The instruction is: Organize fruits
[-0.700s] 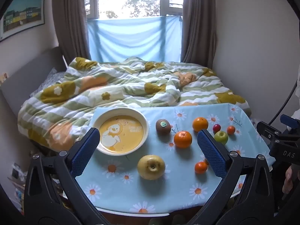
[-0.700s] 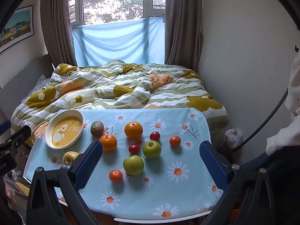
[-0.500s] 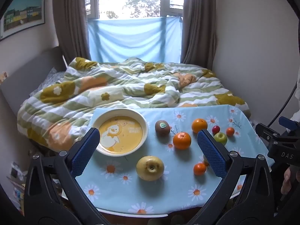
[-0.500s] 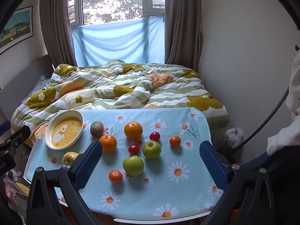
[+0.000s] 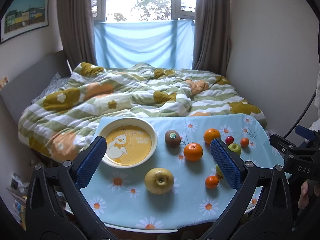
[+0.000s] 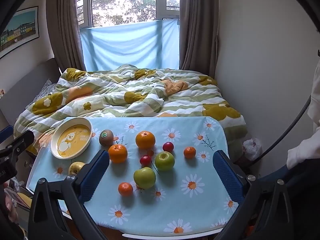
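Both tools, the left tool and the right tool, are hanging wide open over the table, holding nothing. The task is looking not started: all fruits are lying on the cloth and the yellow plate is staying empty. The right view is showing two green apples fully, while the left view is showing the yellow pear clearly

The left tongs hung wide open and empty above the desk. Between their blue pads lay a yellow pear, a kiwi and an orange. A yellow plate sat just beside the left pad.
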Action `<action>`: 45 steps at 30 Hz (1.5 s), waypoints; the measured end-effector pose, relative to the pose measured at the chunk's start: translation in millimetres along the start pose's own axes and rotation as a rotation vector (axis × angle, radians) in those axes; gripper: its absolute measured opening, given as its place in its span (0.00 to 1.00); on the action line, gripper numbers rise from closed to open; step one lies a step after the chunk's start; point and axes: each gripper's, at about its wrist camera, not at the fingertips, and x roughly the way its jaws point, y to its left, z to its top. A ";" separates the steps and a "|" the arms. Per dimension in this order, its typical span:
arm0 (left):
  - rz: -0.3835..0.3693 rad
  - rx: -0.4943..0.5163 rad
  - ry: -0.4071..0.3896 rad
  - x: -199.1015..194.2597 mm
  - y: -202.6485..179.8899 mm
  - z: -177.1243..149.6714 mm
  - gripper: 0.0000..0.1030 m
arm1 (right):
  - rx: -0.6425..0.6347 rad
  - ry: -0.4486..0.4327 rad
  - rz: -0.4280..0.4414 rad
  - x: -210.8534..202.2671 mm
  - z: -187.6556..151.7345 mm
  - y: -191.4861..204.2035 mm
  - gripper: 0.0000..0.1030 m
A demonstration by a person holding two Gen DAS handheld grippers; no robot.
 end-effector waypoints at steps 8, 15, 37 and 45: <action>-0.003 -0.003 0.000 -2.6 0.8 1.8 1.00 | -0.009 0.003 0.010 -3.0 -0.7 2.3 1.00; -0.004 -0.002 0.001 -3.2 1.0 2.1 1.00 | -0.011 0.003 0.008 -3.9 0.0 2.5 1.00; -0.010 -0.002 -0.002 -3.4 1.6 0.3 1.00 | -0.005 -0.007 0.015 -11.0 0.9 1.3 1.00; -0.010 -0.003 -0.003 -3.7 1.4 0.0 1.00 | -0.005 -0.008 0.015 -11.8 0.7 2.2 1.00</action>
